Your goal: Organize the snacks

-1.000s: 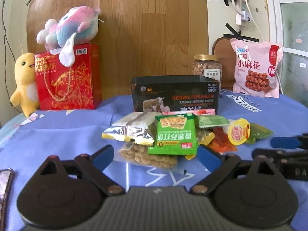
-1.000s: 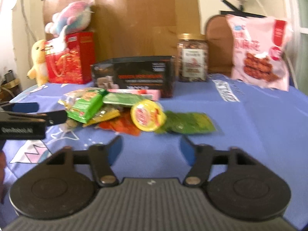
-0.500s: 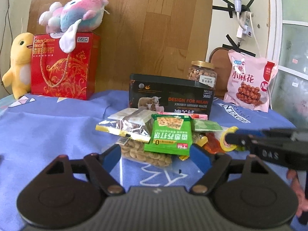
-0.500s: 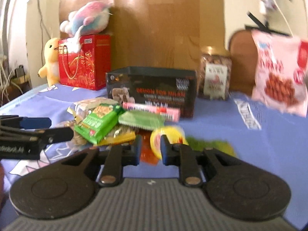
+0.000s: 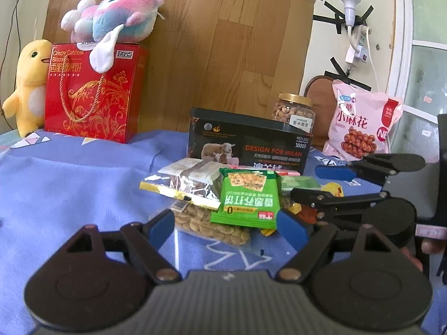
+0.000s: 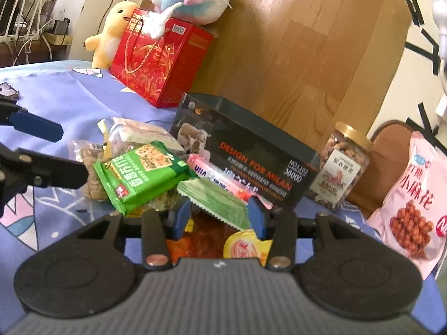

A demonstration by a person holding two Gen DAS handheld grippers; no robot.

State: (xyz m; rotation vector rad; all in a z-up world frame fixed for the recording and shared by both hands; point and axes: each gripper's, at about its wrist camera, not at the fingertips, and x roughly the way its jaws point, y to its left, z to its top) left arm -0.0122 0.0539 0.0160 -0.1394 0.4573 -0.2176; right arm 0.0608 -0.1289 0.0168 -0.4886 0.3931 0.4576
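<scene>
A snack pile lies on the blue cloth in front of the dark box [image 5: 251,142] [image 6: 251,153]. My left gripper [image 5: 226,227] is open and its jaws are opening, with the peanut bag [image 5: 206,223] and green cracker packet [image 5: 247,201] [image 6: 142,173] just beyond its pads. My right gripper [image 6: 219,217] is rolled to one side, open and opening. Between its pads lie a pale green sachet [image 6: 218,201] and an orange-red packet [image 6: 204,237], neither pressed. The yellow jelly cup [image 6: 243,247] sits under its right finger. The right gripper [image 5: 310,184] reaches in from the right.
A red gift box [image 5: 92,95] with plush toys stands at the back left. A nut jar [image 5: 294,110] and a pink snack bag [image 5: 360,122] stand at the back right. A pink stick pack [image 6: 215,178] leans by the dark box. A phone [image 6: 7,90] lies far left.
My right gripper closed narrowly, then reopened while rolling sideways and moving in over the jelly cup and orange-red packet. The left gripper stayed put, rolling slightly.
</scene>
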